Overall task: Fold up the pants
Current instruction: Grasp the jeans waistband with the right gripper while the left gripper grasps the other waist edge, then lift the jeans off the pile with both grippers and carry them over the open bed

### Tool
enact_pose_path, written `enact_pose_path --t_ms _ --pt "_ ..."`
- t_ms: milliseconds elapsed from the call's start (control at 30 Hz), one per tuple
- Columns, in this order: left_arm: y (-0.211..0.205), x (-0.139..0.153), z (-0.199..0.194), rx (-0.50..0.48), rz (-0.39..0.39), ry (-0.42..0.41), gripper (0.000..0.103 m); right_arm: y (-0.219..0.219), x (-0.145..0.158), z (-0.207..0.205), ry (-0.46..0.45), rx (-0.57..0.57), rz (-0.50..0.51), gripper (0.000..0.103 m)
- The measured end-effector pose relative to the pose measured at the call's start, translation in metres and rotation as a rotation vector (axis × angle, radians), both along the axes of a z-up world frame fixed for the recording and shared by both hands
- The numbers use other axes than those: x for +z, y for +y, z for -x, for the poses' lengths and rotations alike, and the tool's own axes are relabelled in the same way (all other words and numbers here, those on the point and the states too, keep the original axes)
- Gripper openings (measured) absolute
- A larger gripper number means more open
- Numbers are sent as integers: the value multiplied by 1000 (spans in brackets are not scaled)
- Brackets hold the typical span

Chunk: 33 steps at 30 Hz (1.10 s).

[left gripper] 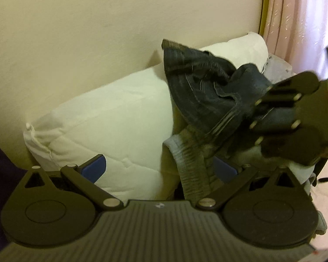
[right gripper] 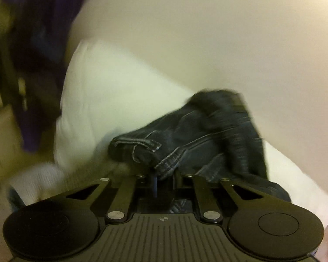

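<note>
Dark denim pants (left gripper: 199,91) hang bunched in the air in front of a white pillow. My right gripper (left gripper: 266,113) comes in from the right and is shut on them. In the right wrist view the same gripper (right gripper: 156,174) pinches a seamed edge of the pants (right gripper: 207,131), and the rest is blurred. My left gripper (left gripper: 159,167) stands open below the bundle with its blue pads (left gripper: 94,166) wide apart. A grey-green strip of the pants' inner fabric (left gripper: 192,168) hangs down between the fingers, close to the right one, and is not clamped.
The white pillow (left gripper: 109,118) leans against a cream wall (left gripper: 98,32). A pink curtain (left gripper: 299,21) hangs at the right, with pale grey cloth (left gripper: 277,67) beside the pillow. A person's purple sleeve (right gripper: 41,43) fills the upper left of the right wrist view.
</note>
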<state>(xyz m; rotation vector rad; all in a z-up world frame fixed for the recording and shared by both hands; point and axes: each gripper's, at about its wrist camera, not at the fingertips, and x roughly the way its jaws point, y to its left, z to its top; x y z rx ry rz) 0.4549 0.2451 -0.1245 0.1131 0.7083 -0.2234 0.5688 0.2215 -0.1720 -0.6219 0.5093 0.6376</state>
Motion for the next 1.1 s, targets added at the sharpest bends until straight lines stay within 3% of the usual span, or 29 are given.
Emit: enact_pose_path --t_ms 67,200,400,600,733,833,1000,1100 --pt "-1 11 1 -14 7 -19 102 -21 31 -1 8 -51 -99 2" --pt "-16 36 0 -83 26 -74 102 -81 95 5 -13 -167 -259 2" --pt "-65 59 -10 -260 -15 -165 102 -181 166 21 9 -330 -394 2" --pt "-120 47 -23 -435 -167 -249 102 -244 191 35 41 -419 -435 2" --pt "-139 36 -13 -532 -187 -253 102 -260 192 35 51 -446 -443 2" --pt "-143 23 1 -576 -195 -238 102 -280 201 34 58 -464 -478 1" --pt "-152 -8 1 -628 -330 -253 102 -312 227 45 55 -495 -529 1" --pt "-155 -27 -7 -664 -374 -262 96 -316 238 49 64 -515 -545 1"
